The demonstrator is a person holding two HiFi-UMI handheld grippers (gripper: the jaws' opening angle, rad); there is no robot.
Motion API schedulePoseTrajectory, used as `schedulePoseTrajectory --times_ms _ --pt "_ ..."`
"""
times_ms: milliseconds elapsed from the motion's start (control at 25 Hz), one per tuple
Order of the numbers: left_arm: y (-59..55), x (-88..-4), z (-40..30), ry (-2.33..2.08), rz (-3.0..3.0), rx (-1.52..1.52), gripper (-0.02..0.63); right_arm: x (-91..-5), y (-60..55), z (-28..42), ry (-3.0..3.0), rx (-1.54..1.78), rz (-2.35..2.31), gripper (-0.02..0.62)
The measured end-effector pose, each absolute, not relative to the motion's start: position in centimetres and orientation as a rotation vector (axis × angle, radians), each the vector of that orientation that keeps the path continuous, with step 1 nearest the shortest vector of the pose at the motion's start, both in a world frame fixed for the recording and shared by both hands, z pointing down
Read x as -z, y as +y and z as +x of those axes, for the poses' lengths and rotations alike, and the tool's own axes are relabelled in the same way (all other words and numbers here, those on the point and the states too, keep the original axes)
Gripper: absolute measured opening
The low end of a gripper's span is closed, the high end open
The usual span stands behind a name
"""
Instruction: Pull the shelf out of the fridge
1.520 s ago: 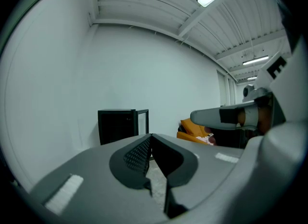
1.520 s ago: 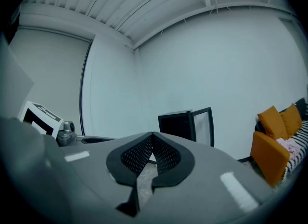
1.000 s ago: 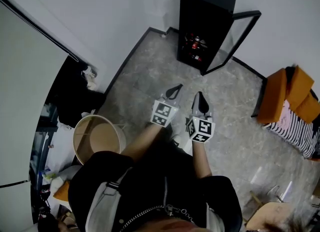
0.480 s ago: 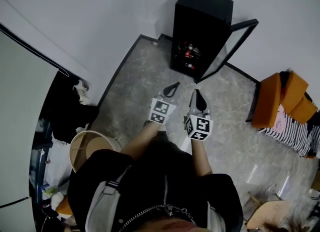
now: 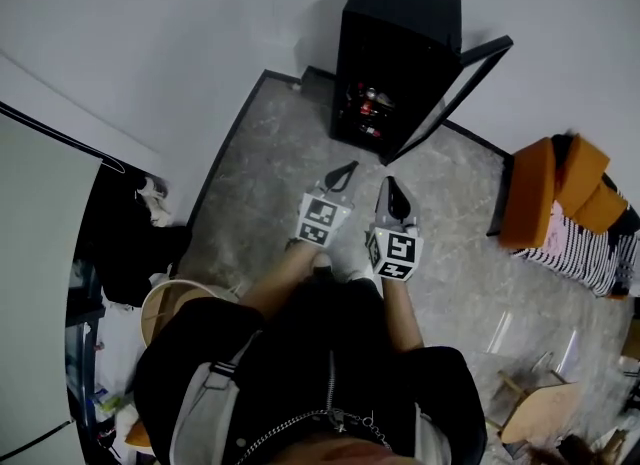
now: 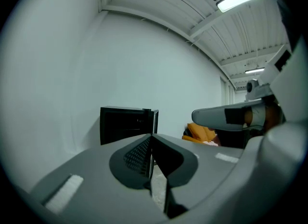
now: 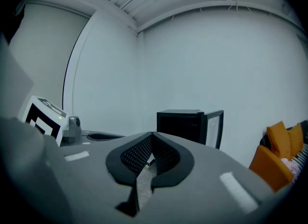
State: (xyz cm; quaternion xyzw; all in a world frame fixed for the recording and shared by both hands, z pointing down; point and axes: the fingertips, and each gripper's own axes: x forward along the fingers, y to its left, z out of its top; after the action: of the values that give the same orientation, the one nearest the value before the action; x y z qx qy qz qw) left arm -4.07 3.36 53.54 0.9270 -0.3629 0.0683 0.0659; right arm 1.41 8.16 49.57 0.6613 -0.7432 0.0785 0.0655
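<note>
both grippers have travelled forward with you since the earlier frames: in the head view the fridge (image 5: 398, 53) now sits nearer their tips, and the round tub (image 5: 165, 303) on your left has slid back toward your side. you are closing in, so i judge this as the approach and nothing about the pull has begun.

left gripper (image 5: 348, 169) has its jaws pressed together with nothing between them; its own view shows the pads meeting at the tip (image 6: 151, 136), with only floor showing in the slit lower down. right gripper (image 5: 392, 186) is just as closed and just as empty (image 7: 152, 134). the two are held side by side, close but not touching, both aimed nearly level at the fridge.

beyond the tips lies a stretch of bare floor (image 5: 280, 168), then the fridge, standing against the wall, still well apart from both grippers. its glass door (image 5: 455, 88) is swung open to your right, so the front is clear. inside the dark opening you can see a few cans (image 5: 368, 113), which rest on the shelf, though the shelf itself is too small and dark to pick out from here. in the left gripper view the fridge (image 6: 126, 124) sits just above the jaws; in the right gripper view it (image 7: 185, 124) sits slightly right of them.

you need to open the jaws before you reach the shelf edge.
</note>
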Motion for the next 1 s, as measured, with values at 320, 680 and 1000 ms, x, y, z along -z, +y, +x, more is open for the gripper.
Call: schedulePoseTrajectory --times_ms 320,680,1000 --pt "0.7 -54.1 -4.2 -1.082 2.781 -0.203 0.011 -51.2 5.9 0.3 -2.286 -0.368 1.908 0.003" --pt "-3.8 -53.9 -2.8 -1.099 2.803 -0.239 0.011 -50.3 0.9 2.8 -2.265 -0.316 2.034 0.003" --pt "-10.0 -53.5 0.7 -1.115 2.800 -0.267 0.011 -49.4 -5.4 6.3 -2.297 -0.315 2.054 0.003"
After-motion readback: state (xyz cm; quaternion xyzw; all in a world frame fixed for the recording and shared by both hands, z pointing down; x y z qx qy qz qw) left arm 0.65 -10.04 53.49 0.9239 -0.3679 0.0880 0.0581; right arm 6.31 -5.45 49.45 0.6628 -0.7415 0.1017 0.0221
